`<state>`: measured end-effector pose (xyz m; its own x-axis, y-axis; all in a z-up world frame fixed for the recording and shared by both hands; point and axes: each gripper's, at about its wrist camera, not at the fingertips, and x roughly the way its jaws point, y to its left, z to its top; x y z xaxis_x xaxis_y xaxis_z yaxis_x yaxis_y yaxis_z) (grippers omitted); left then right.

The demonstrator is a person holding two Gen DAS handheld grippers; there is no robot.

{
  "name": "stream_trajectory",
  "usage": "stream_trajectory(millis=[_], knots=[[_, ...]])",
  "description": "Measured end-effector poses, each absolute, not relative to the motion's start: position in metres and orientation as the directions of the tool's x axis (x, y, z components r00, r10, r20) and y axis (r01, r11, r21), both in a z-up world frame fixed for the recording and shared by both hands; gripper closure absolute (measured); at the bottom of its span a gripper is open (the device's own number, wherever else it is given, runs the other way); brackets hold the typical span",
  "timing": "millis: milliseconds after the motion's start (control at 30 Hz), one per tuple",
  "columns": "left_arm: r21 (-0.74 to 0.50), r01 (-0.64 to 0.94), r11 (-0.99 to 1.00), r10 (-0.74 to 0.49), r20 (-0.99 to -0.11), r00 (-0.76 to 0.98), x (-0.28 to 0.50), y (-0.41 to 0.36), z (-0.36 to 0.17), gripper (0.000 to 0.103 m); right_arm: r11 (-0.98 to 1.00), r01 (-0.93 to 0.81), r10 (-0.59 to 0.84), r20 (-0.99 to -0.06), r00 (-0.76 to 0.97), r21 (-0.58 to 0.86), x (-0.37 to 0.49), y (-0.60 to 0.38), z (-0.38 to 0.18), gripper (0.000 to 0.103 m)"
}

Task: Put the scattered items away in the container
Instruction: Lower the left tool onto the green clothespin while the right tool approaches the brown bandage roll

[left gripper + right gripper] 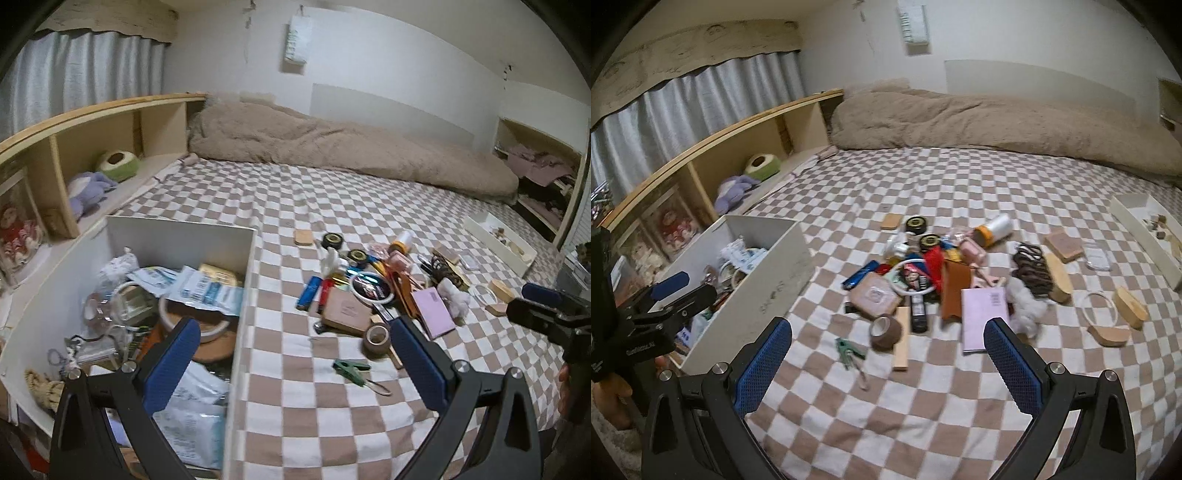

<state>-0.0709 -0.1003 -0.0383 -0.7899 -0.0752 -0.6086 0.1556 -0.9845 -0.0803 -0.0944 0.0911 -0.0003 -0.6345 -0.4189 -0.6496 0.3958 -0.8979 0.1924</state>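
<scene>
both tongs are spread wide and hold nothing. the left gripper (295, 339) hangs over the right wall of the white box (243, 295), one finger above the box's contents, the other above the bed; in the right view it shows at the left edge (670, 291), near the box (768, 273). the right gripper (886, 339) hovers over the near part of the checked sheet (923, 406), aimed at the heap; its tip shows at the right edge of the left view (543, 295). the box sits at the left of the bed, already part full of packets, a tape ring and clear wraps. the scattered pile lies in the middle of the sheet, right of the box: a brown tape roll (884, 332) at the near edge, a green clip (847, 350) just left of it and nearest the grippers, a wood stick (901, 339) touching the roll, a pink card (982, 317) to the right, a white hoop (910, 277) on top of the heap, two black rolls (916, 224) at the far side and a white bottle (995, 229) on its side. wood blocks (1130, 312) lie further right, apart from the heap. a beige duvet (997, 118) runs along the far wall.
</scene>
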Motion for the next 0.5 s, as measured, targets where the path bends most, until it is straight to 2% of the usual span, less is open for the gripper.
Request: stream_trajectory(millis=[500], knots=[[-0.026,0.064,-0.998,-0.031,-0.662,-0.749,-0.107,-0.046,-0.065,0.000,-0.918,0.334,-0.388,-0.670,-0.633,0.216,-0.111,0.135,-0.028,0.000]])
